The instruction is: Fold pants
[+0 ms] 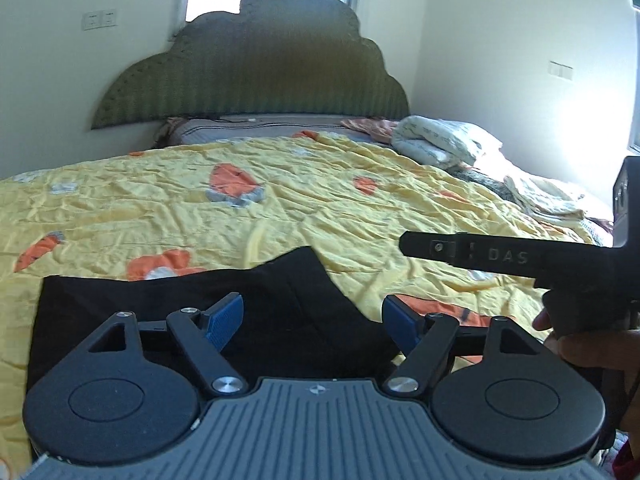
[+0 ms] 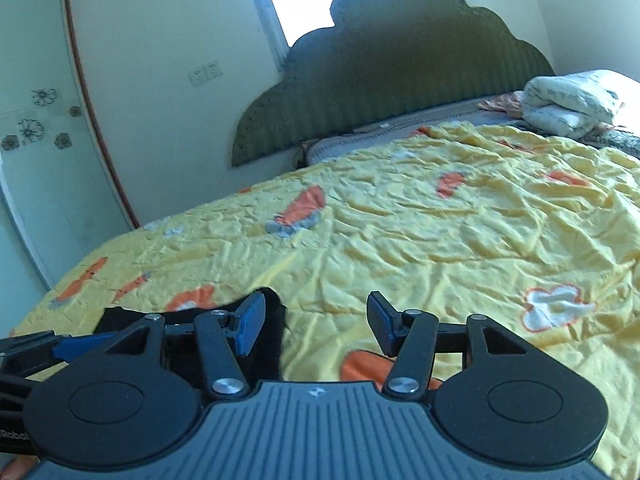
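Pants (image 1: 224, 320), black and lying flat, sit at the near edge of the bed on a yellow bedspread (image 1: 320, 184) printed with orange and grey shapes. In the left wrist view their far edge runs roughly level from the left, then rises to a pointed corner near the middle and slopes down to the right, where bare yellow cloth begins. The left gripper (image 1: 313, 320) hangs just above the dark cloth with its jaws spread wide and nothing between them; one blue pad is over the pants and the other is at their right edge. The right gripper (image 2: 316, 326) is also wide apart and holds nothing; in its own view only a small part of the pants (image 2: 268, 344) shows, under and just beyond its left finger, while its right finger is over bare bedspread. From the left wrist view the right gripper (image 1: 412, 245) reaches in from the right side, above the yellow cloth and apart from the pants. Beyond the pants the bedspread stretches wrinkled and open up to a green scalloped headboard (image 1: 256, 76). Folded bedding (image 1: 444, 140) is piled at the far right corner, well apart from the pants.
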Demonstrator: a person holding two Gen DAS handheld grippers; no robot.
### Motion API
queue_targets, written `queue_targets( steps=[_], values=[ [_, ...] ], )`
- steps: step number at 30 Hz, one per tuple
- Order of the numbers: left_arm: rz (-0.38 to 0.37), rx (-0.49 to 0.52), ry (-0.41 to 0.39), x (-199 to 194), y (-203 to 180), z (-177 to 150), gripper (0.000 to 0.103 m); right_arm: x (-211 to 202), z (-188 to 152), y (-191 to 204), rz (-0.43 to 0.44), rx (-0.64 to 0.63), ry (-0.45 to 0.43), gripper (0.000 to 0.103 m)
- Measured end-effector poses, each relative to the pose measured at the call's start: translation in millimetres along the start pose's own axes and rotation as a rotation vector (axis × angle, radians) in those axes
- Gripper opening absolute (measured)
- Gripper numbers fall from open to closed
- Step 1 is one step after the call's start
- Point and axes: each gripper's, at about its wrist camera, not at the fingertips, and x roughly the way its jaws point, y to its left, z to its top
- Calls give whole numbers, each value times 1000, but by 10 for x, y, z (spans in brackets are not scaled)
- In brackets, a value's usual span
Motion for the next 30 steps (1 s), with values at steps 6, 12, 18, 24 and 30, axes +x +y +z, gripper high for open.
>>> queue_targets(
  steps=[6,12,18,24,30],
  values=[
    [213,-142,39,-106,679,-25,77,323,-72,537,134,-161,101,56],
    [252,-75,100,-216,808,-258,77,470,-376,705,149,-289,240,55],
    [258,25,115,-266,614,-456,75,313,-388,634,102,-291,223,56],
    [279,-50,130,-234,650,-385,78,231,-396,824,115,-363,194,56],
    [310,-81,150,-230,651,-368,78,274,-529,830,91,-400,240,62]
  ],
)
